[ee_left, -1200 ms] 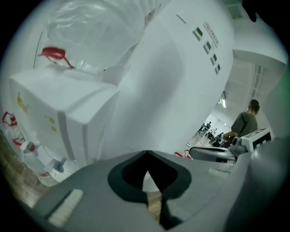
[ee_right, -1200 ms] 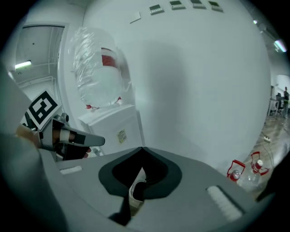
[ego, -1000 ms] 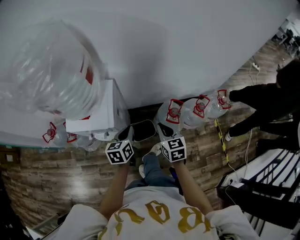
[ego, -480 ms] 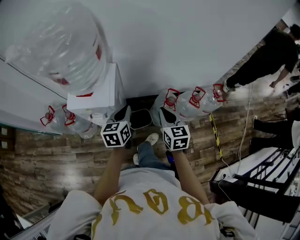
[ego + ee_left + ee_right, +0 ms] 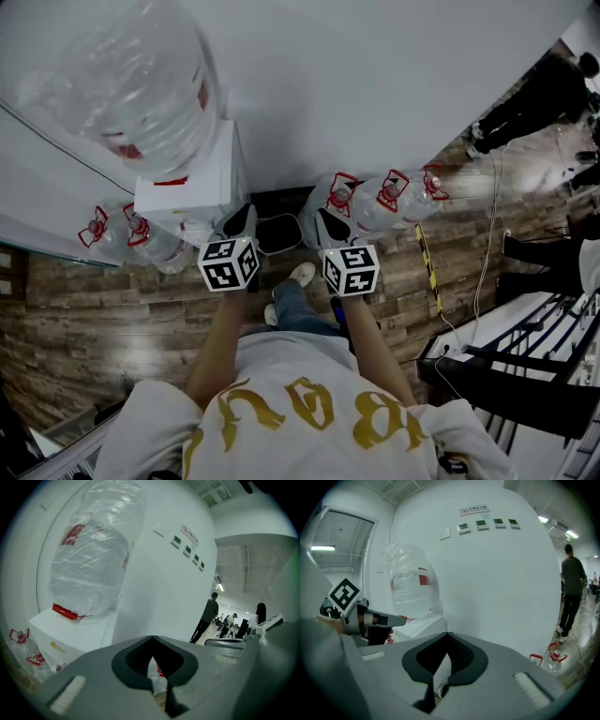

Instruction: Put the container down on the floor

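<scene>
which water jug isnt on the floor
The plastic-wrapped jug sitting on top of the white dispenser; the other jugs stand on the floor along the wall.

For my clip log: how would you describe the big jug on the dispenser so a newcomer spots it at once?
Find the white dispenser against the white wall. The jug sits upside down on top of it, wrapped in clear plastic. The other jugs nearby all stand on the wooden floor.
</scene>
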A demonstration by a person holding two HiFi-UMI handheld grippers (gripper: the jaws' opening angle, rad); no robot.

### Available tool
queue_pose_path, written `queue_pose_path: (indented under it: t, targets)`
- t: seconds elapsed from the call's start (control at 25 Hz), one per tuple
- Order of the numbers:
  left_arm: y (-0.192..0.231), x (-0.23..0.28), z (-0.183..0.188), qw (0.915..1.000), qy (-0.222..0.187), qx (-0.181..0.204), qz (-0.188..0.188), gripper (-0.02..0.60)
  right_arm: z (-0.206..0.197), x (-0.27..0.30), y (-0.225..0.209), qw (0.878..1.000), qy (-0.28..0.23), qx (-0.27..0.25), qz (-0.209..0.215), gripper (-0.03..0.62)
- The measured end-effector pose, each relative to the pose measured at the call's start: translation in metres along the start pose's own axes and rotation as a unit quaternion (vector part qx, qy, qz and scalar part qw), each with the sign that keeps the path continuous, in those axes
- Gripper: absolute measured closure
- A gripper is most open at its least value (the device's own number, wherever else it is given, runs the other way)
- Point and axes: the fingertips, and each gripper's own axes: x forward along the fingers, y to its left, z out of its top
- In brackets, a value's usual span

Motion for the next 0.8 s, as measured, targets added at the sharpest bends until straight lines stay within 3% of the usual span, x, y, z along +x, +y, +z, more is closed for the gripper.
queue_pose_path:
  t: [0.8]
  targets:
    - [0.005,0.009,0.000,1.0000,0.003,-0.003,0.003,0.581,-0.009,0.006,-0.010,1.000,0.013,0.016,-0.011,0.568]
